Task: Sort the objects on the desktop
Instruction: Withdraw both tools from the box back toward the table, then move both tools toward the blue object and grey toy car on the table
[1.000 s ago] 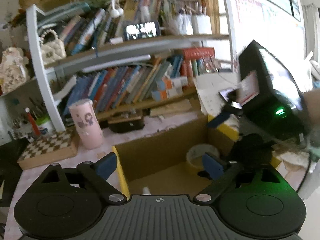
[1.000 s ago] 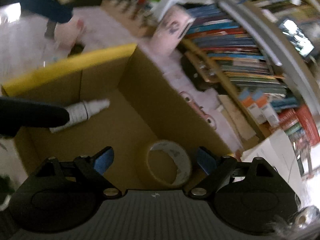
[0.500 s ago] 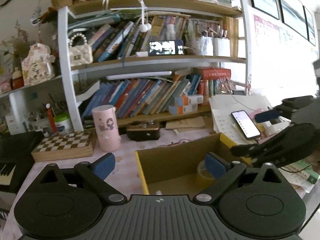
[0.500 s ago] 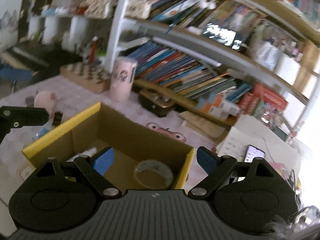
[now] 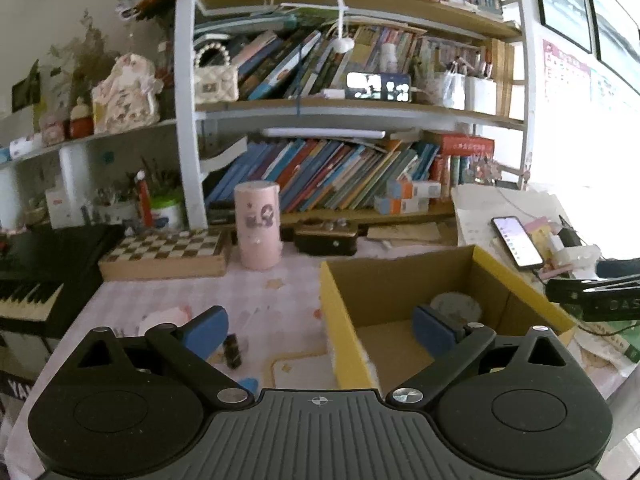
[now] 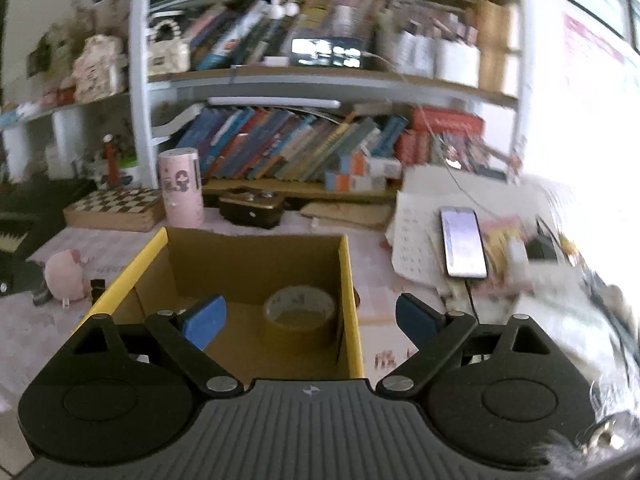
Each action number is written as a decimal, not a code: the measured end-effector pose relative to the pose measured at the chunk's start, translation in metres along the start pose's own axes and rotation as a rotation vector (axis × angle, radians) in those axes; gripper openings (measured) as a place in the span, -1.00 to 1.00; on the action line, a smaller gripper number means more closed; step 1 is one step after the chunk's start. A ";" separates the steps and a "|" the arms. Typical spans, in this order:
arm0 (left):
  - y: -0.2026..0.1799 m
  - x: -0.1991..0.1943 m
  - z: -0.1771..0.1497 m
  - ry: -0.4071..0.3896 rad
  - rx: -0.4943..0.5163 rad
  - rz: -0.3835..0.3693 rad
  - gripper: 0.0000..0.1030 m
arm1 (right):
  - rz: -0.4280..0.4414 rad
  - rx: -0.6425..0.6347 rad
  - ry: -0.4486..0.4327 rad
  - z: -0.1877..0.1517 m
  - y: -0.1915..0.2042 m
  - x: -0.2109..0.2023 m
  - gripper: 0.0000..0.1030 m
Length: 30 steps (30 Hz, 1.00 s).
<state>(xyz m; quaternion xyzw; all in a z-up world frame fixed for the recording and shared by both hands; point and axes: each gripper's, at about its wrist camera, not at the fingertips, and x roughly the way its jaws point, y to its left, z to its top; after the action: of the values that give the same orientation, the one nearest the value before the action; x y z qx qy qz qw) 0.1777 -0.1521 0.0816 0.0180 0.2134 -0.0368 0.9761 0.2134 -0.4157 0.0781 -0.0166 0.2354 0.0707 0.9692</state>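
Your right gripper has its blue-padded jaws spread wide and opening a little further, with nothing pinched between them; they straddle the right wall of the open cardboard box with yellow rims, one pad over the box interior and one over the tablecloth outside. Your left gripper is likewise released, jaws wide apart and empty, straddling the box's left wall.

Inside the box, the roll of tan packing tape lies flat on the floor, near the far right corner.

Your left view alone shows the near desk to the left of the box: a small dark rectangular object standing on the pink patterned tablecloth, and a black keyboard with white keys at the far left edge. At its right edge it also shows a black finger of your other gripper, beyond the box.

Your right view alone shows a pink plush toy left of the box.

Further off, both views show a smartphone with a lit screen lying on papers to the right, a pink cylindrical tumbler with a cartoon figure behind the box, a wooden chessboard case to its left, and the white bookshelf packed with leaning books at the back.
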 end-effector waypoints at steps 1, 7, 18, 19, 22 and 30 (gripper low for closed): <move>0.002 -0.001 -0.002 0.005 -0.003 0.001 0.94 | -0.010 0.021 0.003 -0.005 0.001 -0.003 0.78; 0.017 -0.010 -0.019 0.028 -0.014 -0.009 0.94 | -0.072 0.097 0.039 -0.029 0.017 -0.018 0.78; 0.053 -0.035 -0.053 0.097 -0.020 -0.026 0.94 | -0.108 0.136 0.118 -0.070 0.072 -0.045 0.78; 0.057 -0.038 -0.056 0.103 -0.019 -0.027 0.94 | -0.108 0.137 0.122 -0.072 0.078 -0.047 0.78; 0.067 -0.048 -0.065 0.120 -0.012 -0.026 0.94 | -0.102 0.132 0.133 -0.079 0.096 -0.056 0.78; 0.090 -0.075 -0.090 0.172 -0.002 -0.014 0.95 | -0.074 0.138 0.178 -0.102 0.142 -0.075 0.78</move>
<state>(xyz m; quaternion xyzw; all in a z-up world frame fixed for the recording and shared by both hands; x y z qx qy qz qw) 0.0797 -0.0533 0.0331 0.0187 0.2966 -0.0419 0.9539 0.0800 -0.2913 0.0218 0.0351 0.3243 0.0166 0.9452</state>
